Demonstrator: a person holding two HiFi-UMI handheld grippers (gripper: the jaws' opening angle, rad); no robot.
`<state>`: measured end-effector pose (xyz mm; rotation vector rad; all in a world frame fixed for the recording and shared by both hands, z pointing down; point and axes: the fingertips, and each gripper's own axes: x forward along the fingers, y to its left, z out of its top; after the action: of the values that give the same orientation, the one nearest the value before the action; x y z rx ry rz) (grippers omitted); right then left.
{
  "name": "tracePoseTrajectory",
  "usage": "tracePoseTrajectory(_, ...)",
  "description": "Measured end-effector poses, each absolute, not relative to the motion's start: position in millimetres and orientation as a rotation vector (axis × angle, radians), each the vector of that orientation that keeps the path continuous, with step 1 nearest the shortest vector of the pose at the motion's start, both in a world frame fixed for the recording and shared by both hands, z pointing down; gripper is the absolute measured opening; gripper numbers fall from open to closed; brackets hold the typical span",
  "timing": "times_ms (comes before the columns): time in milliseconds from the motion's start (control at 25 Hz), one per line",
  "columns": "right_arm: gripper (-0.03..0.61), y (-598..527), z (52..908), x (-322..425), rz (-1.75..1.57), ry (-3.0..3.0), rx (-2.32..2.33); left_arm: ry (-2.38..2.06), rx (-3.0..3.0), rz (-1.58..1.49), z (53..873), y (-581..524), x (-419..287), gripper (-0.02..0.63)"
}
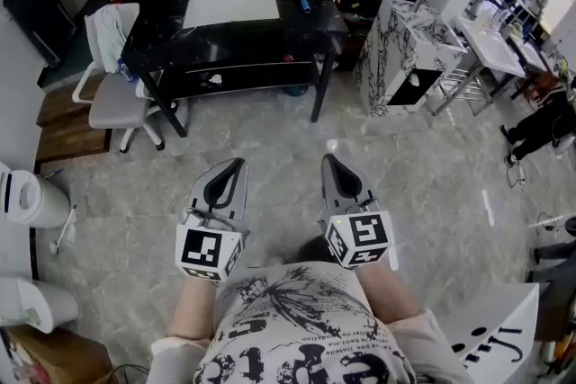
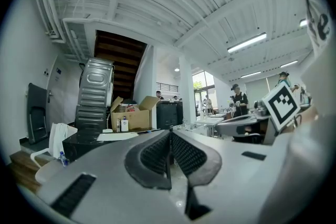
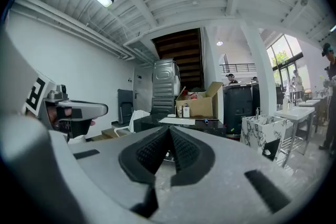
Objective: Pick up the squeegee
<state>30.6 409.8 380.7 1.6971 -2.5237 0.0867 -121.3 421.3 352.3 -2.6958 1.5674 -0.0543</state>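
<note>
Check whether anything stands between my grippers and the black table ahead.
Nothing visible does. Only bare floor lies between the left gripper and right gripper, both shut, and the black table. A chair stands off its left end, a marbled cabinet off its right. The squeegee itself I cannot make out.

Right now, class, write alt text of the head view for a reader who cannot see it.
The left gripper and right gripper, both shut, are held side by side over a floor, pointing toward a black table.
</note>
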Motion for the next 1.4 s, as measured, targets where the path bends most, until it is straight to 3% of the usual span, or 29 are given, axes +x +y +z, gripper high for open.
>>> tracePoseTrajectory(400,-0.008,320,409,50,0.152,-2.506,1.672,1.616,-2.697,-0.114,377,339,-106,0.012)
tracePoseTrajectory(1400,-0.006,-110,409,126,0.109,-2.547,1.479,1.771,-2.596,-0.113,374,-69,-25,0.012)
